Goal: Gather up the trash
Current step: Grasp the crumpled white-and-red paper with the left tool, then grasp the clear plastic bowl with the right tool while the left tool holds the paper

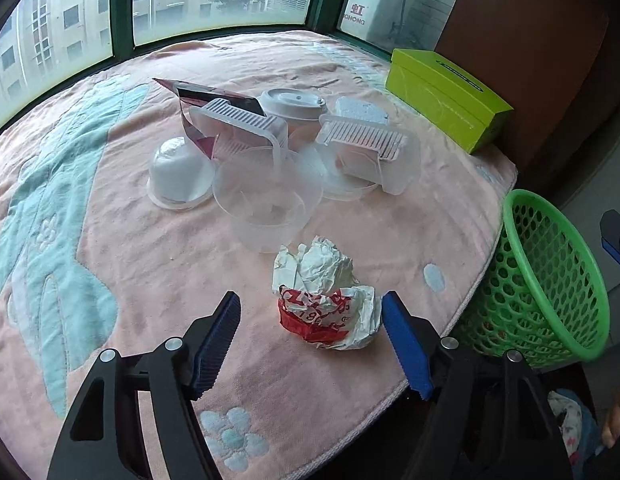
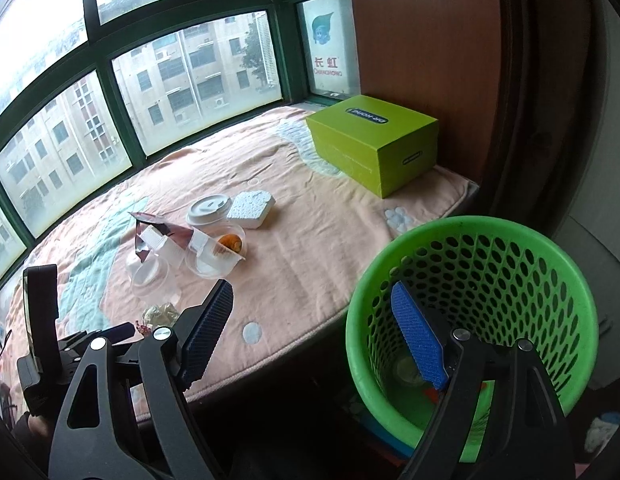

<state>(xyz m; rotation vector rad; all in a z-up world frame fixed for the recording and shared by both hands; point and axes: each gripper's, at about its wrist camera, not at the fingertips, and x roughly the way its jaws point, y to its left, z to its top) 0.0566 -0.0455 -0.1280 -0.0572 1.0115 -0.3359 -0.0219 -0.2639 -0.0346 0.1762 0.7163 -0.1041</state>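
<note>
A crumpled white and red paper wrapper [image 1: 322, 280] lies on the pink blanket [image 1: 150, 264] near its front edge. My left gripper [image 1: 310, 300] is open and straddles the wrapper. Its right pad is close to the paper and its left pad stands well clear. Behind the wrapper is a pile of clear plastic cups [image 1: 266, 200], ribbed trays [image 1: 238, 124], a dome lid [image 1: 178, 172] and a white cup lid [image 1: 292, 104]. My right gripper [image 2: 312, 288] is open and empty over the near rim of the green mesh basket [image 2: 470, 226], its right finger inside the basket's mouth.
A lime green box [image 2: 374, 140] sits at the blanket's far right corner by a brown wall panel. A white foam block [image 2: 250, 204] and a foil pouch [image 2: 150, 228] lie in the pile. Windows run along the back. The basket [image 1: 506, 304] stands off the blanket's right edge.
</note>
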